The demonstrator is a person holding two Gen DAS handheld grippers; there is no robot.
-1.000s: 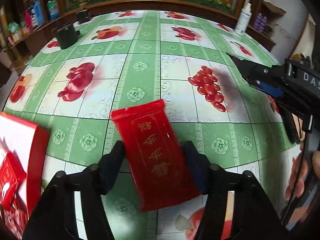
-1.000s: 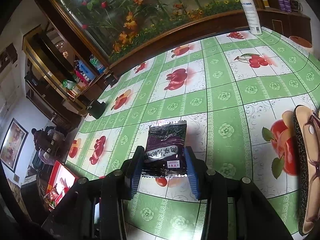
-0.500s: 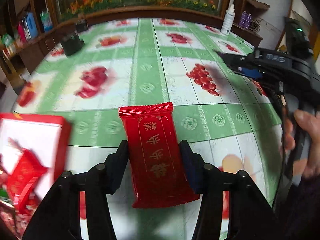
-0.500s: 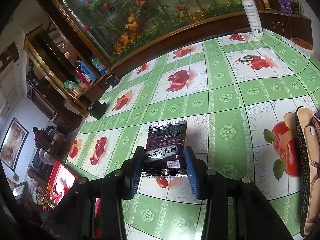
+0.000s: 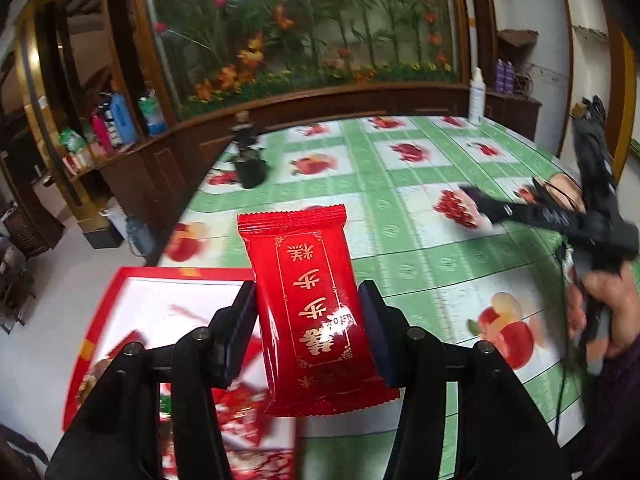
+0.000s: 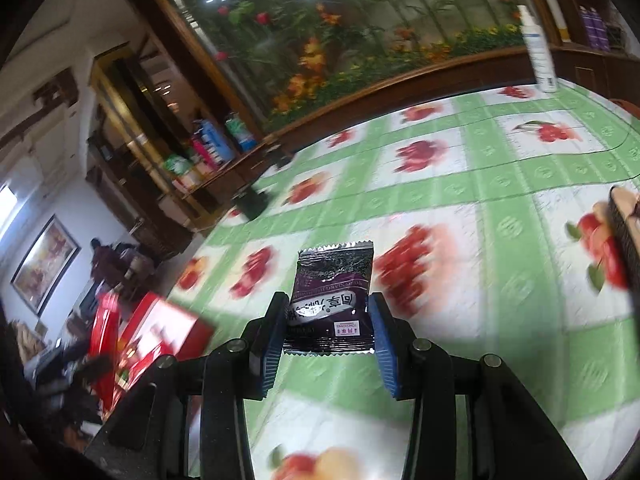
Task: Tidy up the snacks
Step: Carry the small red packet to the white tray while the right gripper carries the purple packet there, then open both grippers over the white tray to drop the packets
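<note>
My left gripper (image 5: 307,312) is shut on a red snack packet (image 5: 312,304) with gold characters, held in the air over the near right corner of an open red box (image 5: 120,280) with a white inside and several red snacks in it. My right gripper (image 6: 329,316) is shut on a dark purple snack packet (image 6: 330,300), held above the green fruit-print tablecloth (image 6: 500,208). The red box (image 6: 160,336) shows at the lower left in the right wrist view. The right gripper's body (image 5: 560,220) shows at the right in the left wrist view.
A black holder (image 5: 250,168) stands at the table's far left edge. A white spray bottle (image 5: 477,96) stands at the far right. A glasses case (image 6: 628,236) lies at the right edge. A wooden cabinet runs behind the table, with shelves at the left.
My left gripper has swung left and lifted with the red packet, now over the red box. My right gripper has moved left with the purple packet; the box is nearer in its view.
</note>
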